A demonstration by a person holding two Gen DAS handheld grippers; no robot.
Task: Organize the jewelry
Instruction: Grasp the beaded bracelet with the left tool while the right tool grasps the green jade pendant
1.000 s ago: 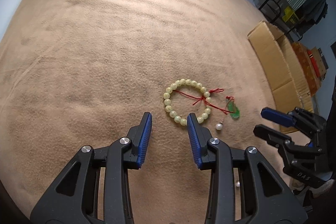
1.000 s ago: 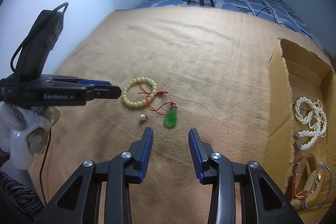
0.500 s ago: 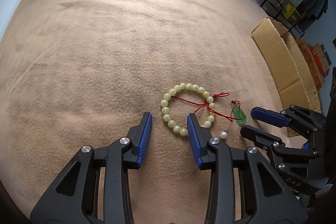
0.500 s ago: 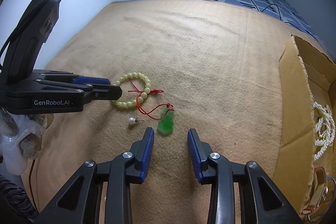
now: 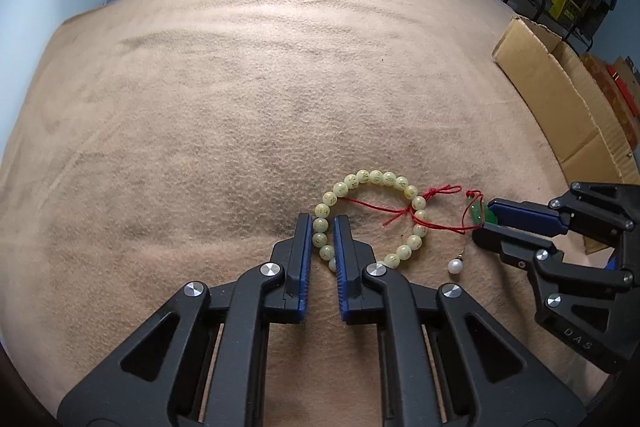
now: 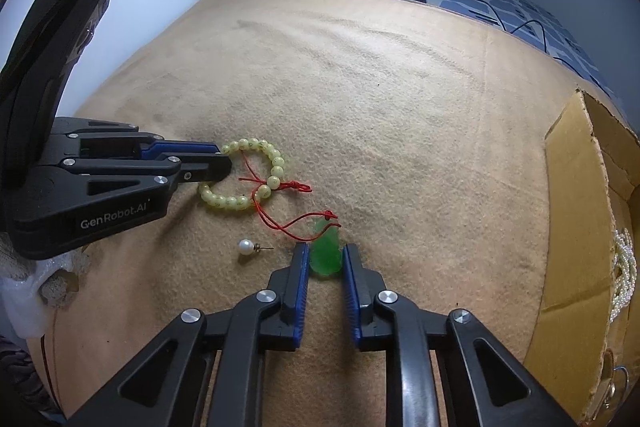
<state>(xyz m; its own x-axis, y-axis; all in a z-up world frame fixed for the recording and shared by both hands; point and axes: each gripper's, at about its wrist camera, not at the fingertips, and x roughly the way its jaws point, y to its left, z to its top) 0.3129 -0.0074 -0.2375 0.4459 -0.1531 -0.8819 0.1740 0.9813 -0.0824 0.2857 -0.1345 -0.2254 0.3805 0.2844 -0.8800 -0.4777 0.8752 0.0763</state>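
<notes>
A: Why is the left gripper (image 5: 322,227) set so low at the near side of the bed (image 5: 224,99)?

B: Its 2 blue pads straddle the near-left arc of the pale bead bracelet (image 5: 376,219), narrowed around the beads. A bead strand lying flat on a soft blanket gives little to grab, so coming in across the strand makes sense

A: And the right gripper (image 6: 325,259)?

B: It brackets the green pendant (image 6: 326,255), pads close on both sides; I judge it pinched or nearly so. The red cord (image 6: 288,223) runs from the pendant back to the bracelet, so lifting either piece alone could drag the other

A: Hence both at once?

B: Likely. The cardboard box (image 6: 576,227) at the bed's right edge already holds pearl strands (image 6: 626,267), a probable destination. The pearl earring (image 6: 246,247) lies loose between the 2 grippers, touching neither
</notes>
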